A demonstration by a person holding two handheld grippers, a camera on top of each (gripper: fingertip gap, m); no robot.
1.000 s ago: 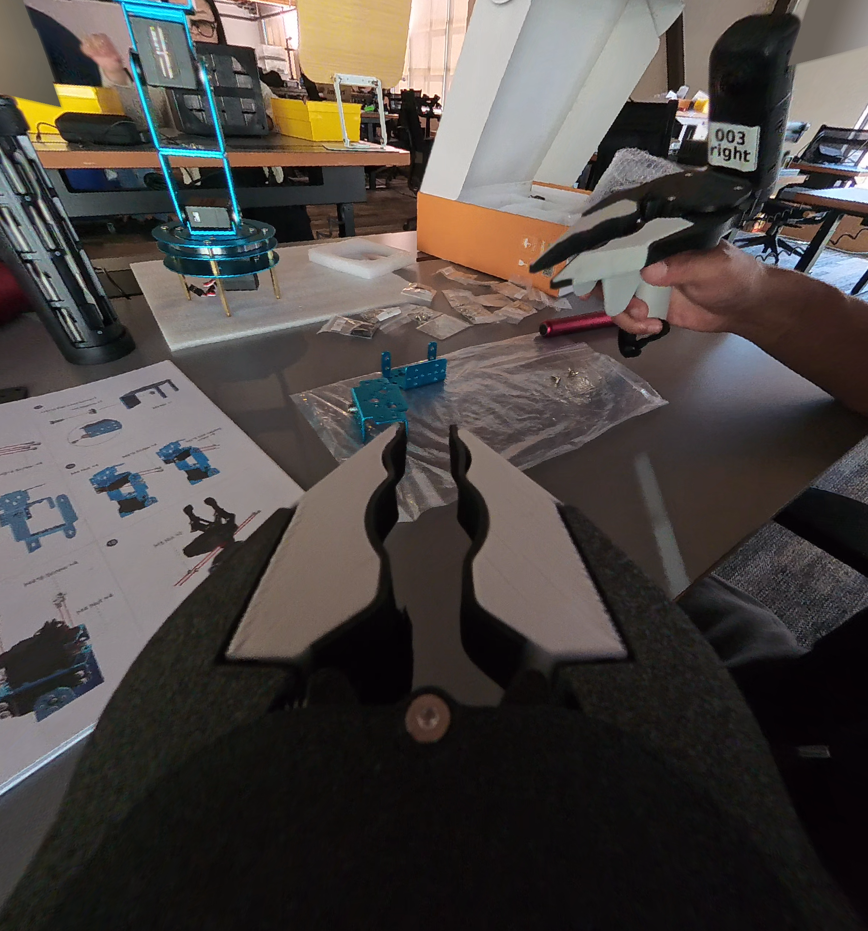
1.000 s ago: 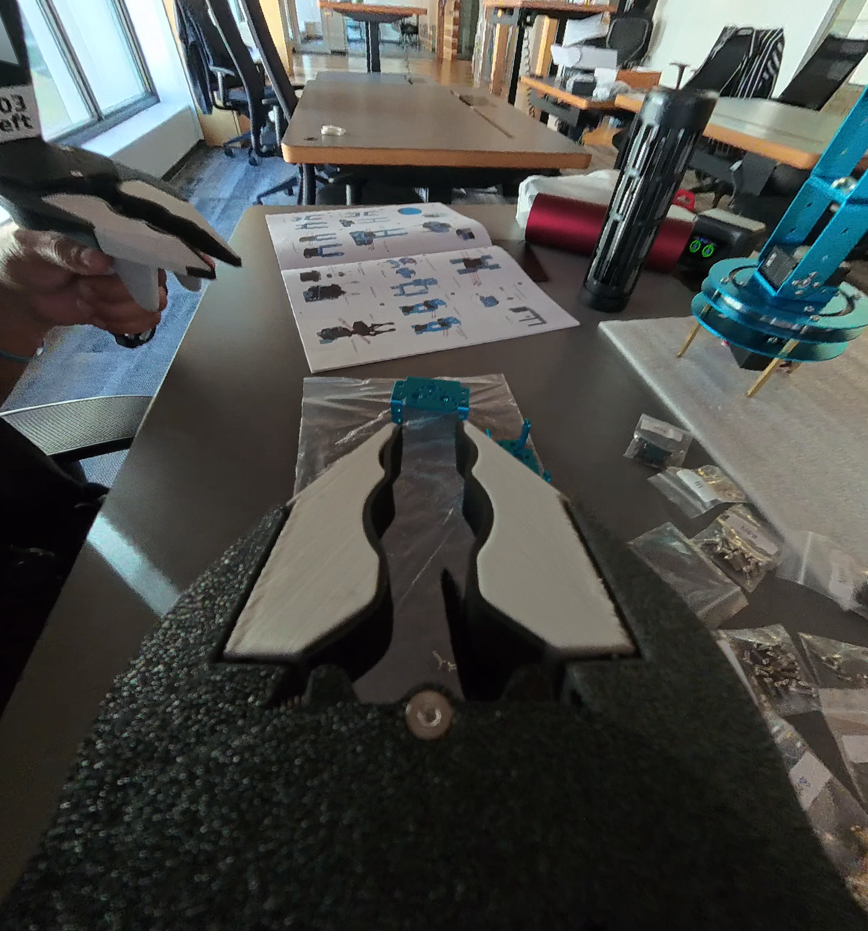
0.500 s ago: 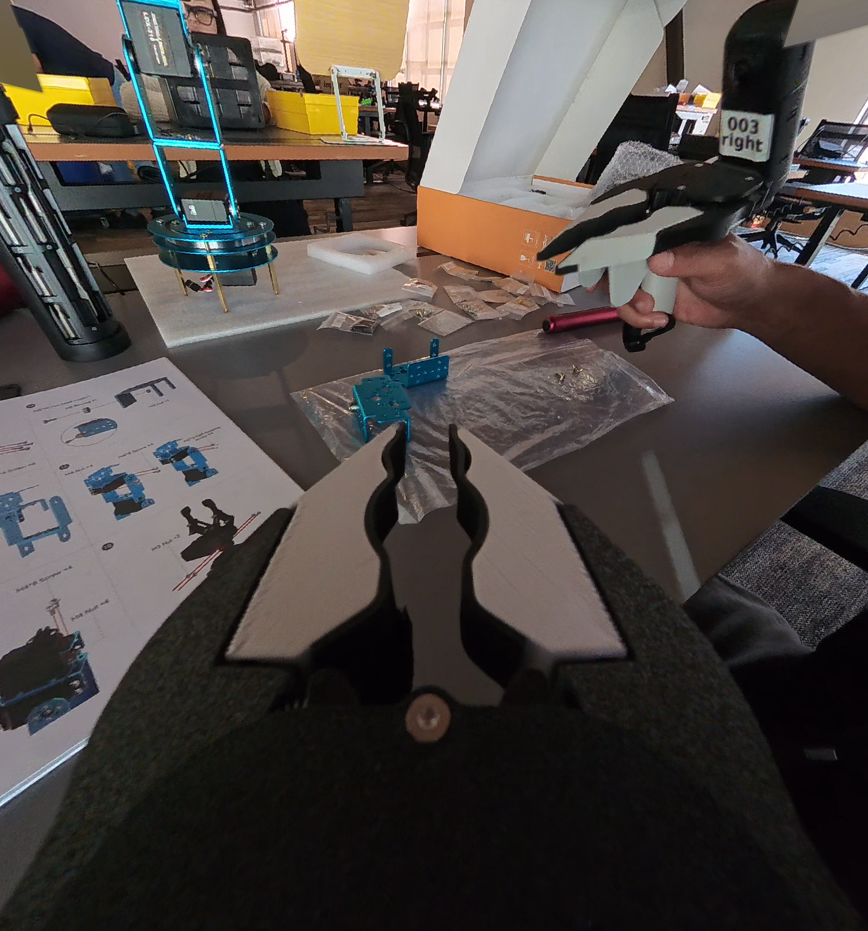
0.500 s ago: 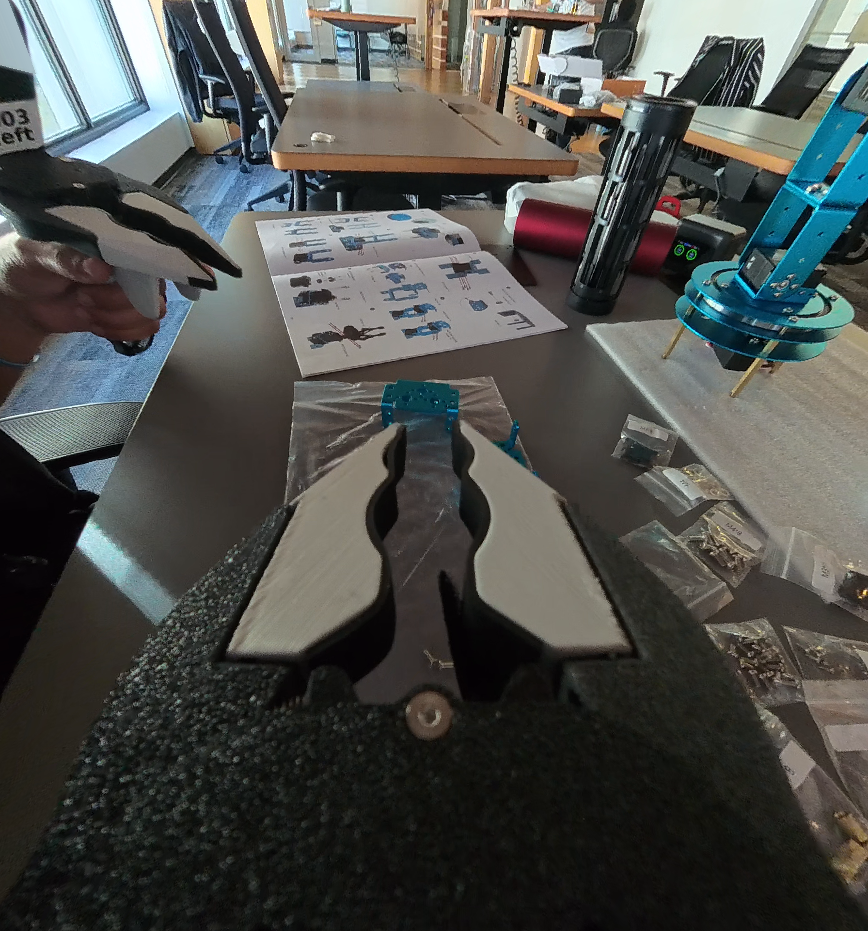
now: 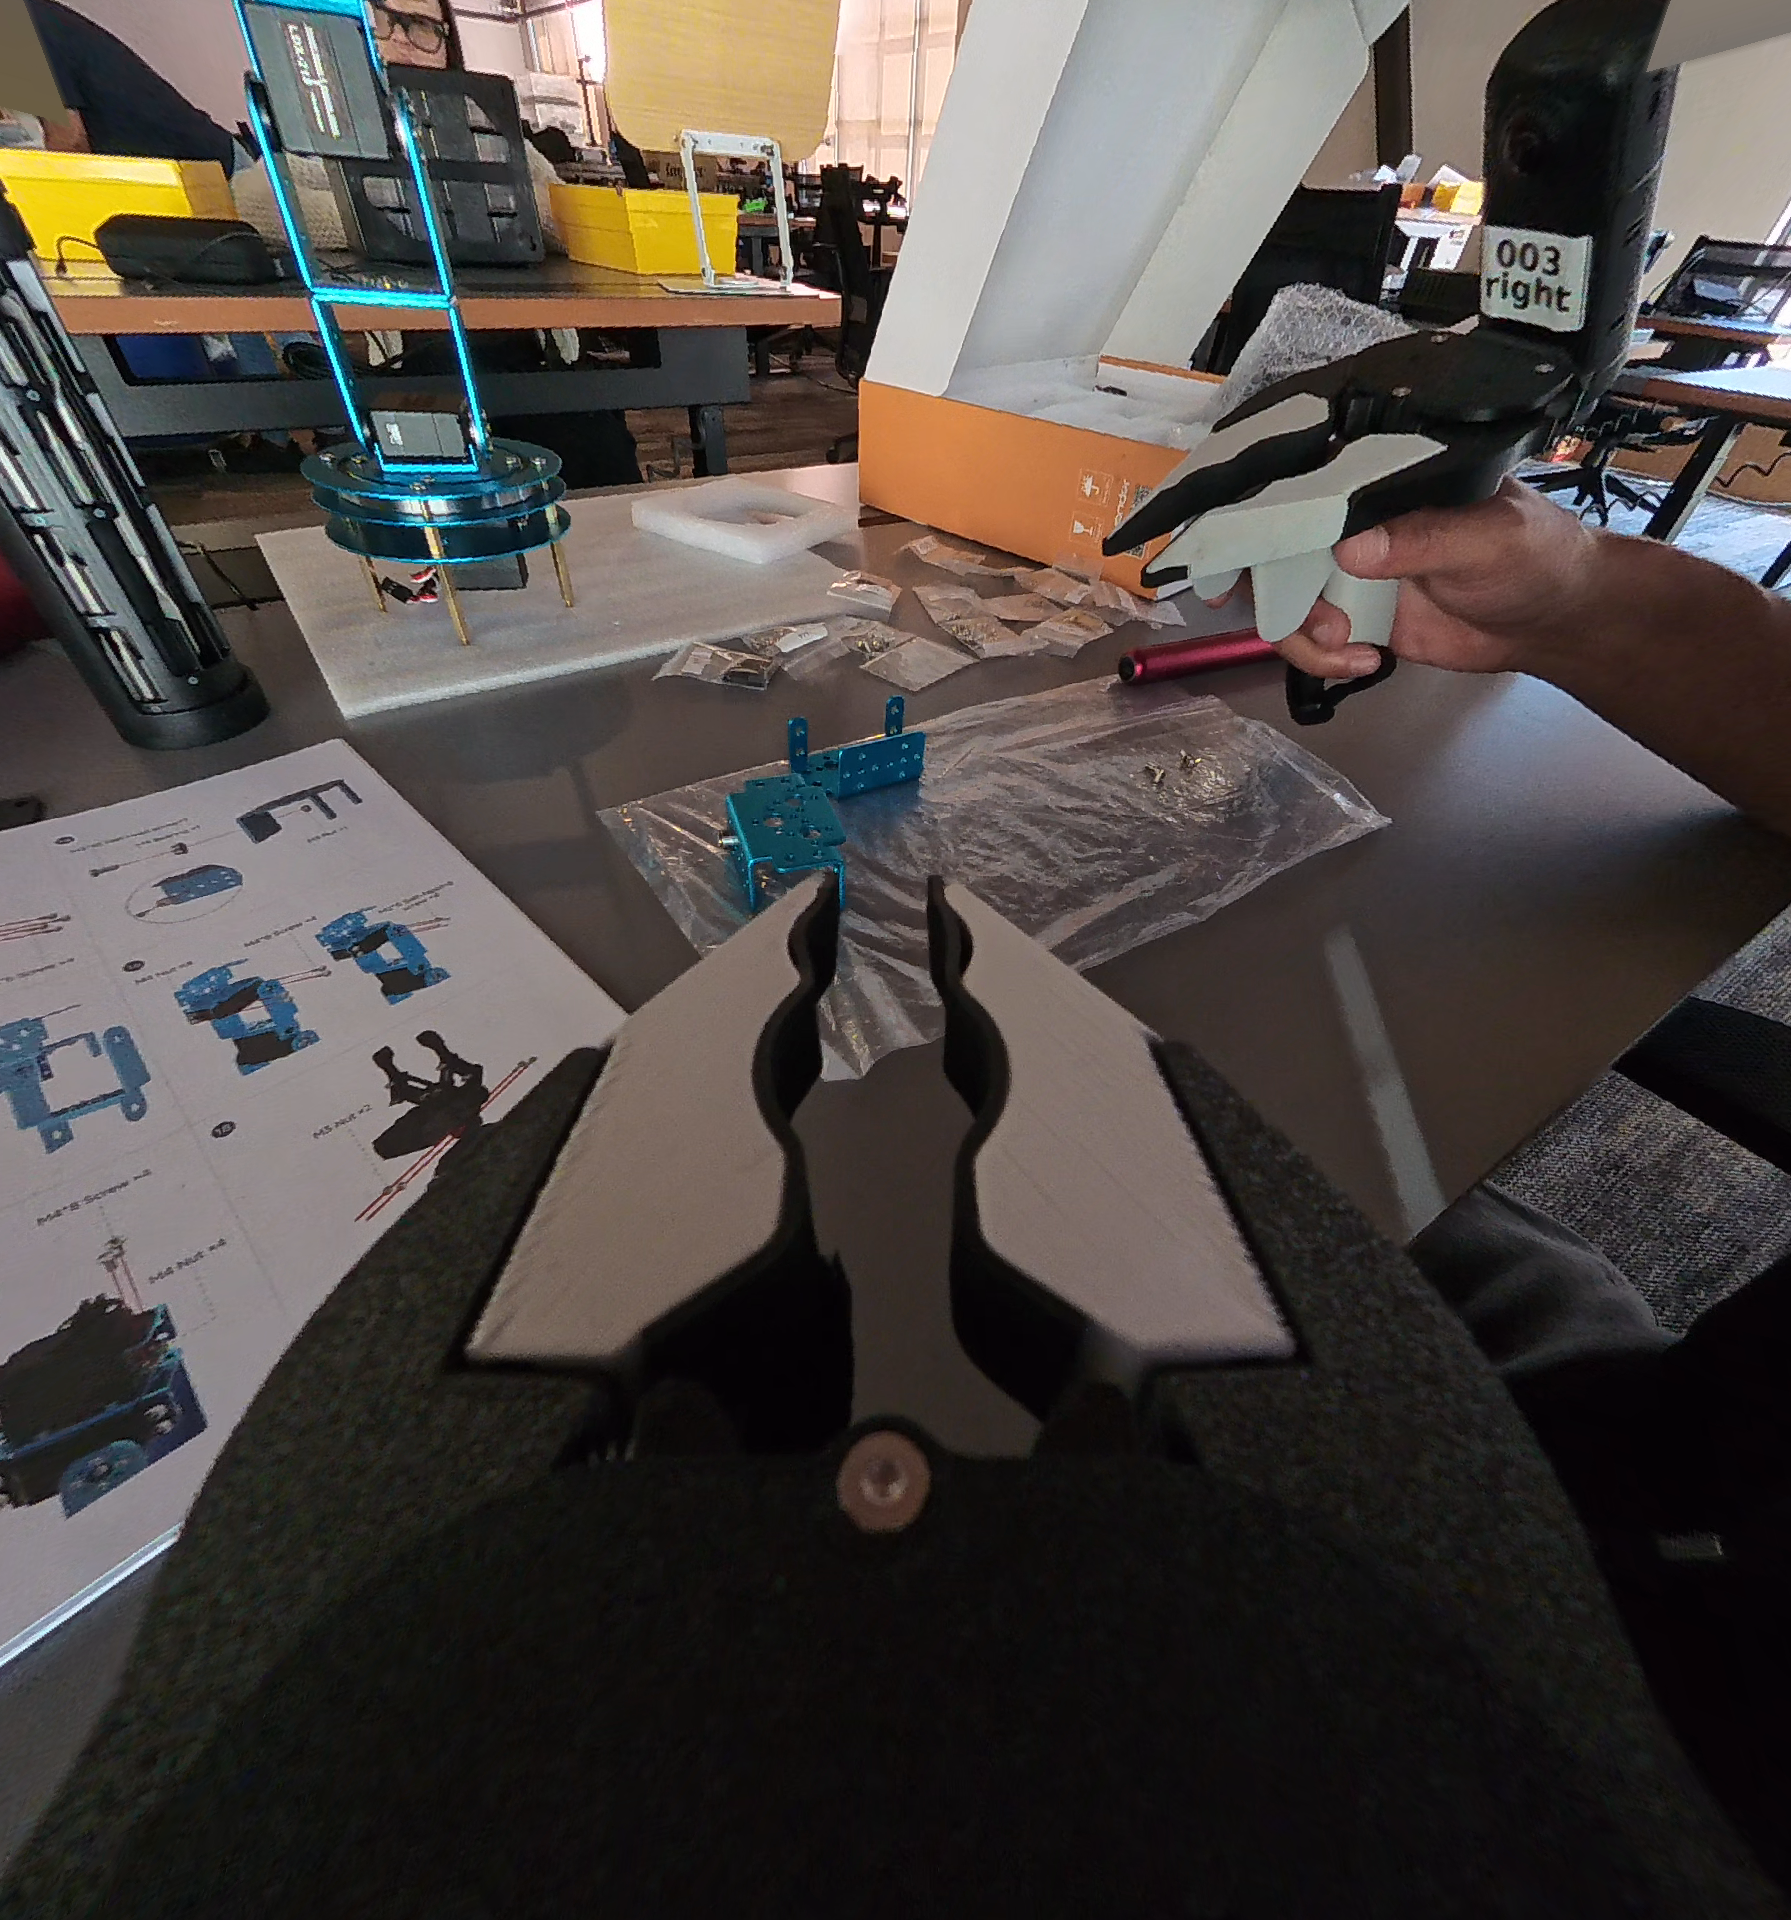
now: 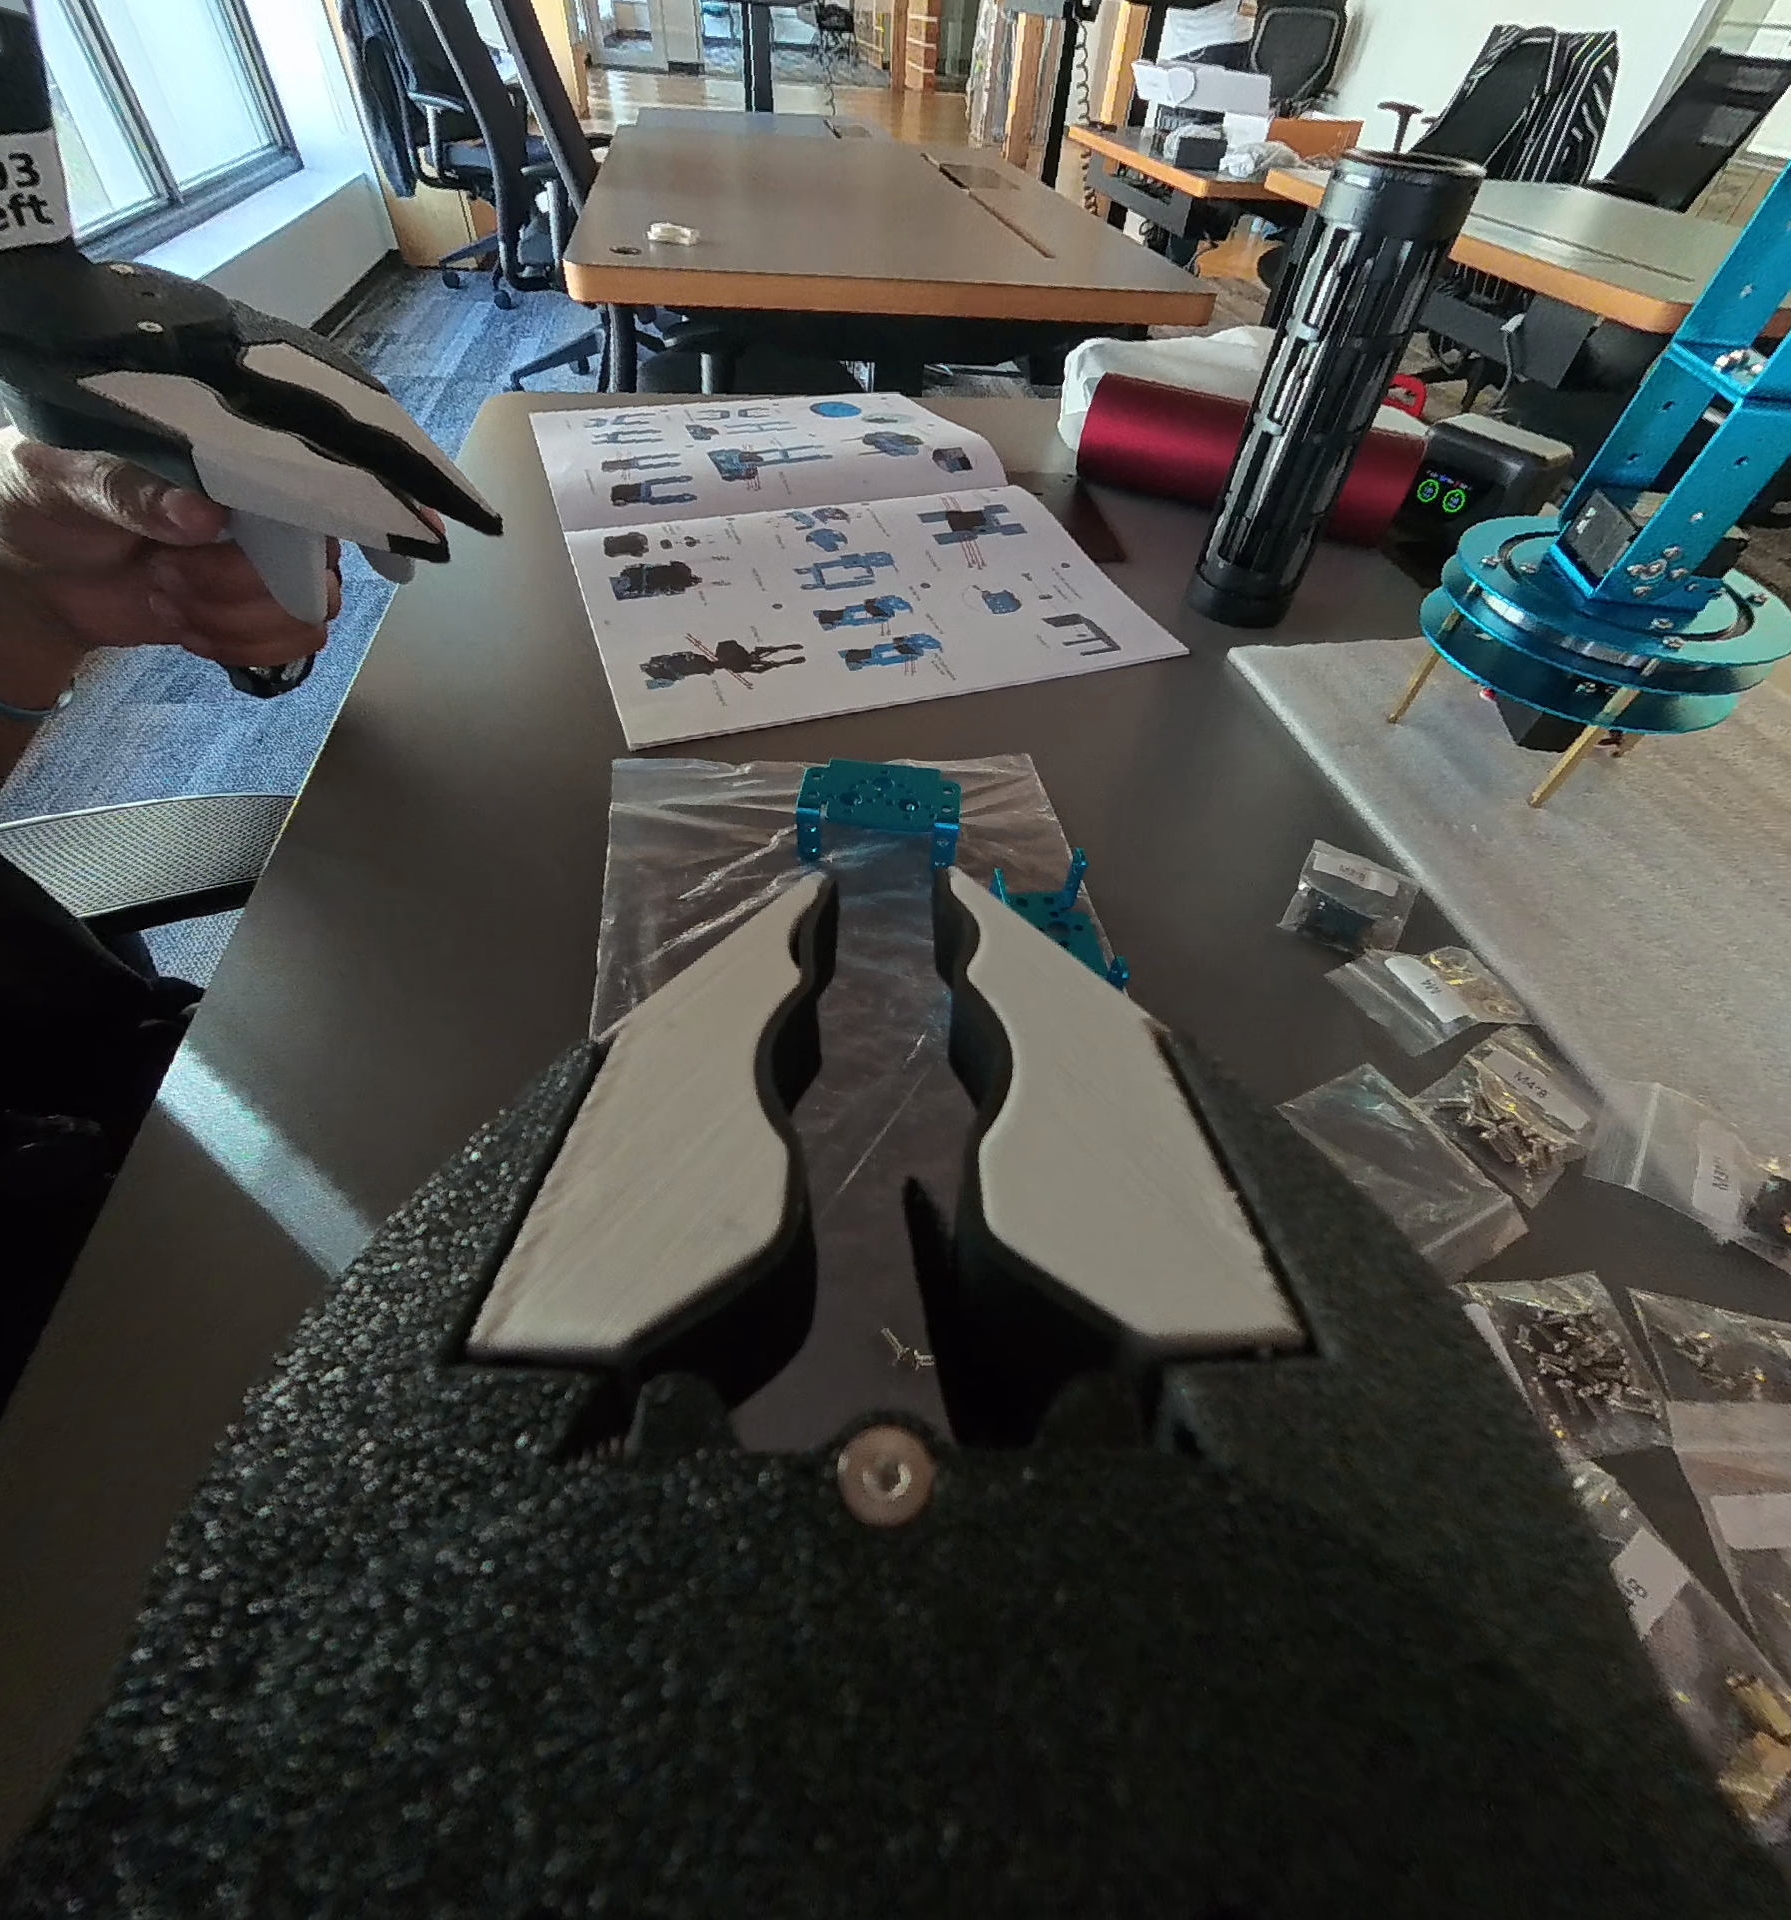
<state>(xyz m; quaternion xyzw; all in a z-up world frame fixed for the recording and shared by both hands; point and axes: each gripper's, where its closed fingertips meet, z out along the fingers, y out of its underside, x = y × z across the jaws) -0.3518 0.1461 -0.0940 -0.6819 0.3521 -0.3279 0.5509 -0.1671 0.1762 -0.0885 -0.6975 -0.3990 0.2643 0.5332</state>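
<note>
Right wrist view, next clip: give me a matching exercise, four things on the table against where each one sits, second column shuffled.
Things:
1. blue bracket
2. open instruction booklet
3. black cylinder
4. small screw bags

Places:
A. standing upright in front of the red roll
B. scattered along the right side of the table
C. on the clear plastic bag, just beyond the right hand-held gripper
D. lying flat beyond the plastic bag

Pairs: 1-C, 2-D, 3-A, 4-B
</note>
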